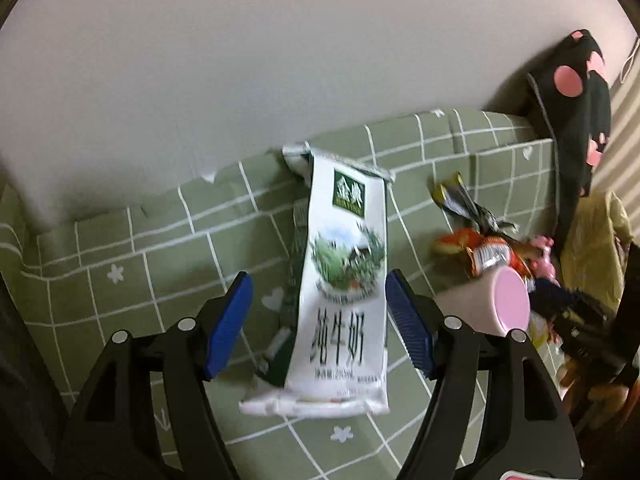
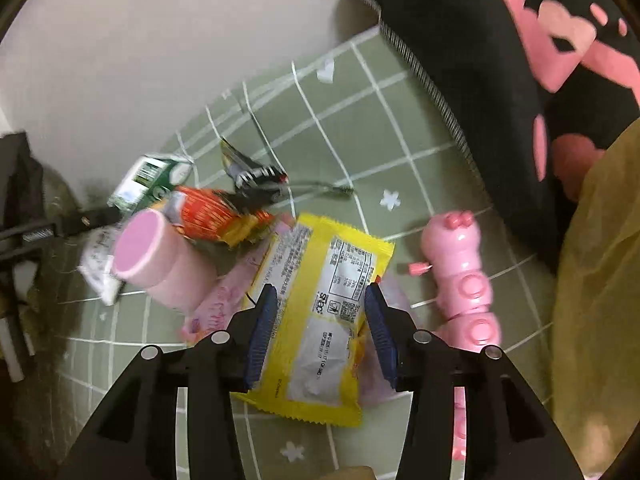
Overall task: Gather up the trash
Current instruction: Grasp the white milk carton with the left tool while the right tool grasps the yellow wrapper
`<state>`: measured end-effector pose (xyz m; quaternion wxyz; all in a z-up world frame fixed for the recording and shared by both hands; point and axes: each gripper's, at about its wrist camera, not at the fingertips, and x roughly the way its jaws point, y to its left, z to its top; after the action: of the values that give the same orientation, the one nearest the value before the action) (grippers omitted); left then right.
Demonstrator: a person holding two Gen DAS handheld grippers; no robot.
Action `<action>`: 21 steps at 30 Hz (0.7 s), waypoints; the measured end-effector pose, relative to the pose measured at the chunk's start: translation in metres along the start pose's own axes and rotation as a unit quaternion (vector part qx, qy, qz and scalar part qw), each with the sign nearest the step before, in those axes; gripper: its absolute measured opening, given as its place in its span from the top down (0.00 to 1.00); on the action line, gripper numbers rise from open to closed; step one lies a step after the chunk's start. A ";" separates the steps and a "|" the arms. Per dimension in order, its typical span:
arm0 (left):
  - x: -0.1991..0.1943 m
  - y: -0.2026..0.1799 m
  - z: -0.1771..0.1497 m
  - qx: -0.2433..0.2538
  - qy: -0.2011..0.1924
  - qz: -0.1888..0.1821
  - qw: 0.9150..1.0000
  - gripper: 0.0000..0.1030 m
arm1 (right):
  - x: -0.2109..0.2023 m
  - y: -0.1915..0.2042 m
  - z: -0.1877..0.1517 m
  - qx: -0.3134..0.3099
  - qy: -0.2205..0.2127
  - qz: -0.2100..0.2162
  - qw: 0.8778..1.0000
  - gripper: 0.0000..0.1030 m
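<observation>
flattened glossy milk carton (image 1: 340, 292) — crinkly yellow wrapper (image 2: 320, 320)

The left gripper (image 1: 320, 326) has black plastic arms with triangular cut-outs, round silver screws at the joints, and ribbed blue pads (image 1: 229, 322) on its fingers. The right gripper (image 2: 321, 334) looks identical: black frame, silver screws, ridged blue pads (image 2: 262, 336).

Counts, approx: 1 flattened white-green milk carton (image 1: 344, 292); 1 yellow plastic snack wrapper (image 2: 316, 320); 1 red-orange crumpled foil wrapper (image 2: 216, 216); 1 dark striped foil wrapper (image 2: 256, 172); 1 pink cylindrical cup (image 2: 156, 256); 1 pink plastic toy (image 2: 460, 272); 1 black pink-patterned cushion (image 2: 480, 60).
</observation>
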<state>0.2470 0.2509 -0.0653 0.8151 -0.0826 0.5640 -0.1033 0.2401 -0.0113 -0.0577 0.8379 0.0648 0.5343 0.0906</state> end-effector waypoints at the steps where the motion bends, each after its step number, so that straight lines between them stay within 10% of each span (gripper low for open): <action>1: 0.002 -0.002 0.002 0.002 0.001 0.007 1.000 0.36 | 0.005 0.002 0.000 -0.002 0.001 -0.007 1.000 0.58; 6: 0.014 -0.016 0.011 0.029 0.006 0.041 0.999 0.36 | 0.006 0.005 -0.004 -0.020 0.009 -0.029 0.999 0.58; 10: 0.020 -0.018 0.019 0.023 0.008 0.040 0.999 0.36 | -0.003 -0.004 -0.006 -0.019 0.014 -0.036 0.999 0.84; 21: 0.030 -0.045 0.020 0.063 0.025 0.031 0.997 0.36 | -0.046 -0.025 -0.018 -0.019 -0.010 -0.026 0.999 0.86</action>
<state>0.2725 0.2005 -0.0740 0.8072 -0.0109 0.5789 -0.1151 0.2065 -0.0457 -0.0300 0.8462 0.0358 0.5258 0.0779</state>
